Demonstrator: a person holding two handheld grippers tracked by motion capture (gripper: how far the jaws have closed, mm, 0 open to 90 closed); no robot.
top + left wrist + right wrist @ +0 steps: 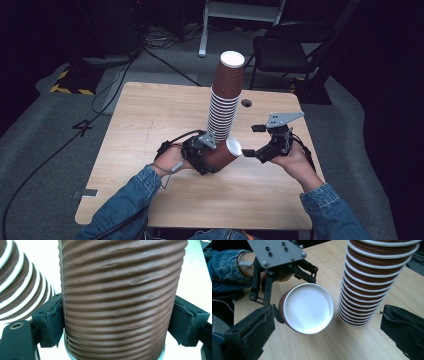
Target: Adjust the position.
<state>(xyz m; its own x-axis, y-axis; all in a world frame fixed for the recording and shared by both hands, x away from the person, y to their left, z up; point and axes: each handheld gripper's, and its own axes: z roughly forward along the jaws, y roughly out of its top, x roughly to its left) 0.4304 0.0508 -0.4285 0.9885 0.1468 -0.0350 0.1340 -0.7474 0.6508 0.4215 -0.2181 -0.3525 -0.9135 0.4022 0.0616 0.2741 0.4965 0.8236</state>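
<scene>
Now | your left gripper (212, 156) clamps a single brown ribbed cup (220, 156), lying tilted just above the table (150, 115), white base toward the right gripper | cup stack (223, 100) stands upside down just behind it | your right gripper (256, 140): jaws wide apart, holding nothing, close to the cup's base.

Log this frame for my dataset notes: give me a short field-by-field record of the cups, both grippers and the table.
held cup: one brown ribbed paper cup, lying sideways, white base toward the right gripper
left gripper: shut on the held cup, pads pressing its sides
right gripper: open, jaws apart, holding nothing, facing the held cup's base
cup stack: tall stack of upside-down brown cups, standing on the table just behind the held cup
table: light wooden top
</scene>
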